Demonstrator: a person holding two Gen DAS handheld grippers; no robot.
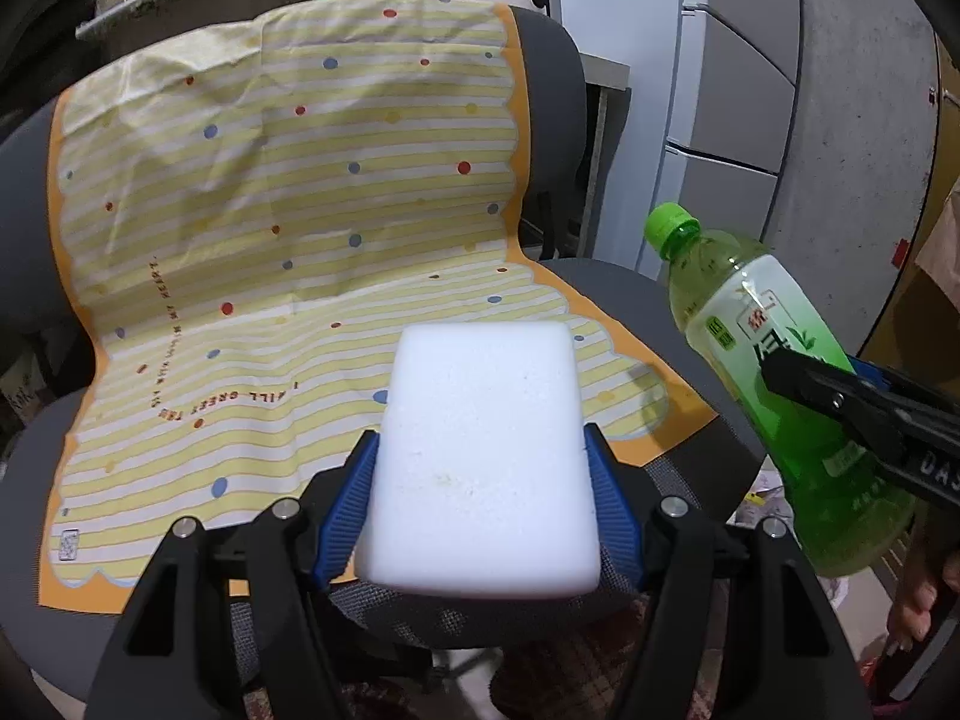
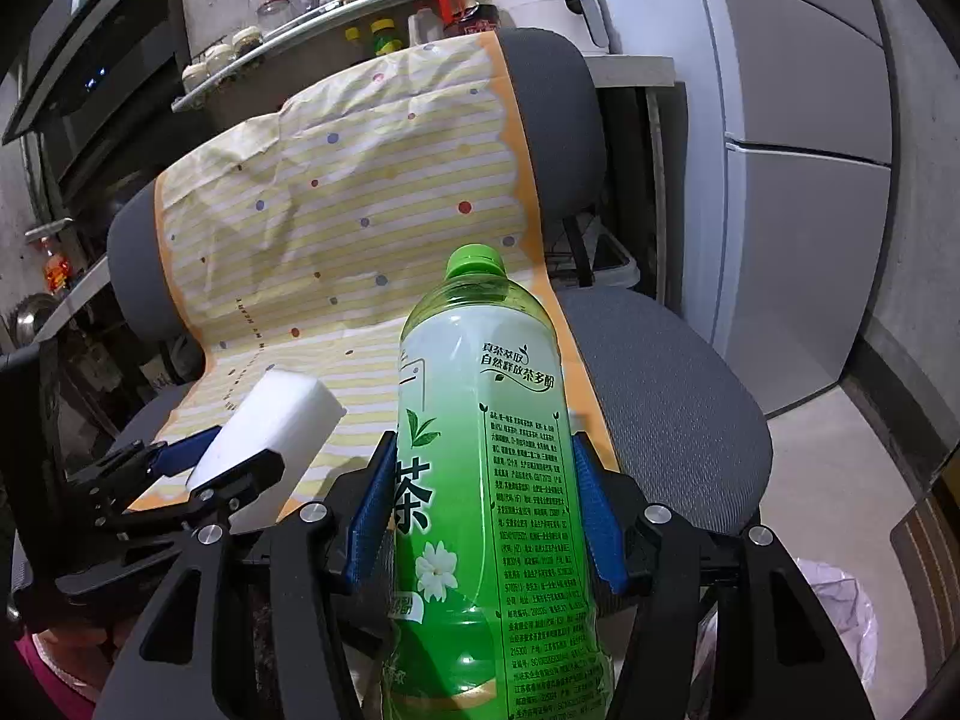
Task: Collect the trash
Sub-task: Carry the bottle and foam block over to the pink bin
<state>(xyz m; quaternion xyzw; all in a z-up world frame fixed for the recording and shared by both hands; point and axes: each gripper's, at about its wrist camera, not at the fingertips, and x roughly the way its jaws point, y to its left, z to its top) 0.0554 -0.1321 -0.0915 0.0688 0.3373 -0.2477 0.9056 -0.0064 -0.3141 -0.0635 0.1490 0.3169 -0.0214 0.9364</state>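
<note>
My left gripper [image 1: 480, 444] is shut on a white foam block [image 1: 486, 384], blue pads pressing its two long sides, held above the chair seat. The same block [image 2: 288, 414] and left gripper [image 2: 240, 450] show at the lower left of the right wrist view. My right gripper [image 2: 483, 444] is shut on a green tea bottle [image 2: 480, 360] with a green cap, gripped at mid-body and pointing up and away. In the left wrist view the bottle [image 1: 750, 312] tilts in from the right with the right gripper [image 1: 810, 378] on it.
A grey office chair [image 2: 660, 390] stands in front, a yellow striped dotted cloth [image 1: 270, 210] draped over its back and seat. A bin lined with a pale bag [image 2: 840, 618] is on the floor at lower right. A fridge [image 2: 798, 180] stands right; a shelf of jars [image 2: 360, 0] behind.
</note>
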